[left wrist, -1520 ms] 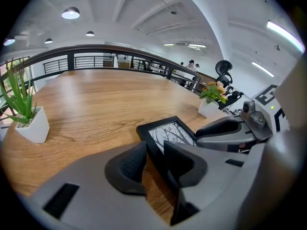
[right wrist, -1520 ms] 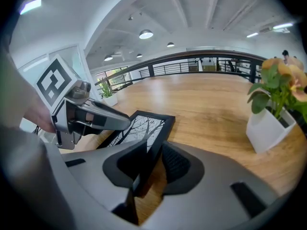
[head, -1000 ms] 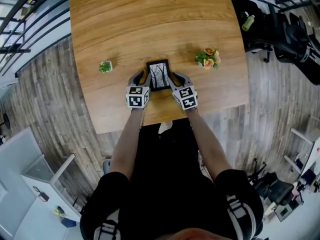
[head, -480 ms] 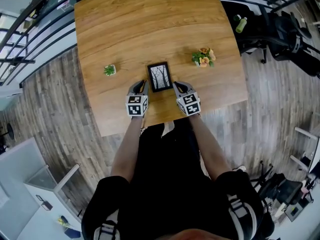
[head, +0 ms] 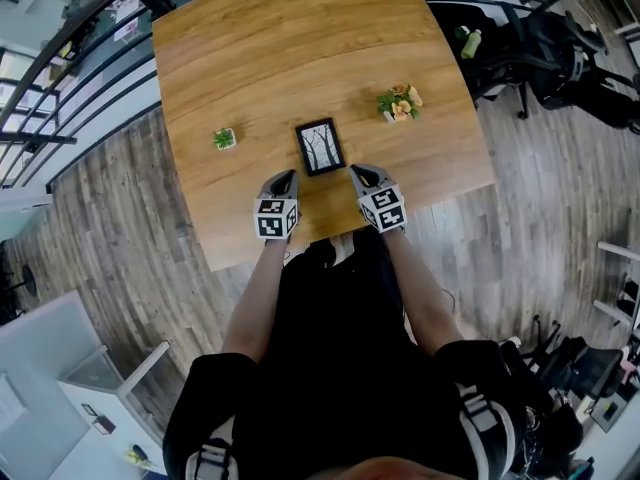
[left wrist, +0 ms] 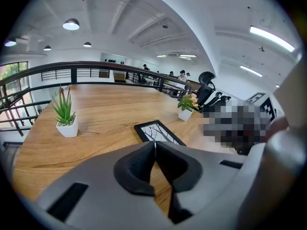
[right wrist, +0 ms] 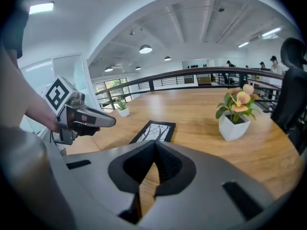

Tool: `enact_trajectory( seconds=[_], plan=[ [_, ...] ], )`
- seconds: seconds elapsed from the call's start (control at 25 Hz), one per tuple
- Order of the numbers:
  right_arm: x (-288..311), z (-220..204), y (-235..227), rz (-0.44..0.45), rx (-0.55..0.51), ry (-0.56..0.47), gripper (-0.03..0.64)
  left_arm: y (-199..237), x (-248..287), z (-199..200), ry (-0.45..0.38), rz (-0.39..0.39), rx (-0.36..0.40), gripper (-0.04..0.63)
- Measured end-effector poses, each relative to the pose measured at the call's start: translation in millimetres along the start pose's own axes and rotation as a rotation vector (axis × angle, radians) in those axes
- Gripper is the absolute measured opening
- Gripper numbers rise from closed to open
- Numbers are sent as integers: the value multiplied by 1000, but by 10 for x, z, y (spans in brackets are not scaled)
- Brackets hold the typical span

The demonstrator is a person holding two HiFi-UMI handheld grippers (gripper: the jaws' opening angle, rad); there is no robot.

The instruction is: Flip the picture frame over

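Observation:
The black picture frame (head: 320,147) lies flat on the wooden table (head: 280,58), its tree picture facing up. Both grippers hang apart from it, above the table's near edge. My left gripper (head: 287,177) is short of the frame's near left corner; its jaws are closing, the tips meet and nothing is between them. My right gripper (head: 356,171) is short of the near right corner, shut and empty. In the left gripper view the frame (left wrist: 158,132) lies just beyond the touching tips (left wrist: 154,144). In the right gripper view the frame (right wrist: 154,131) shows past the shut jaws (right wrist: 154,143), with the left gripper (right wrist: 103,120) at the left.
A small green plant in a white pot (head: 224,139) stands left of the frame. A white pot of orange flowers (head: 399,102) stands to its right. Black office chairs (head: 560,43) crowd the floor beyond the table's right side. A railing (head: 70,78) runs along the left.
Both grippers drew back from the frame's sides toward the person and rose a little. Their jaws came together. The frame stayed flat on the table.

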State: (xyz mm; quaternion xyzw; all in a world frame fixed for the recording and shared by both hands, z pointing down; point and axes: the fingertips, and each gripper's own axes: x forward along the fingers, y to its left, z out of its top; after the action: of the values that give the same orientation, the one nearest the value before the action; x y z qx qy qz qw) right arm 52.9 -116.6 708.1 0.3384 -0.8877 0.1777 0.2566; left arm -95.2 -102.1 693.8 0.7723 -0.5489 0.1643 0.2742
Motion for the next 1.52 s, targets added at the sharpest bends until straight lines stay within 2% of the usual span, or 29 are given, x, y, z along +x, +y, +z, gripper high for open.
enact_trajectory(
  seconds=[0.28,0.52,1.04,1.52],
  plan=[
    [-108,18,142,-46,15,-26,6,-12,-190,45,-21,-14,23,29],
    [-118,9,313,-67,-51,-9,6,-24,-278,74,-30,-39,40,29],
    [-165,-5,298,-120,-55,-7,6,-106,-310,144,-40,-87,65,29],
    [-219,-7,362,-130,-64,5,6,-138,-345,155,-49,-105,63,28]
  ],
)
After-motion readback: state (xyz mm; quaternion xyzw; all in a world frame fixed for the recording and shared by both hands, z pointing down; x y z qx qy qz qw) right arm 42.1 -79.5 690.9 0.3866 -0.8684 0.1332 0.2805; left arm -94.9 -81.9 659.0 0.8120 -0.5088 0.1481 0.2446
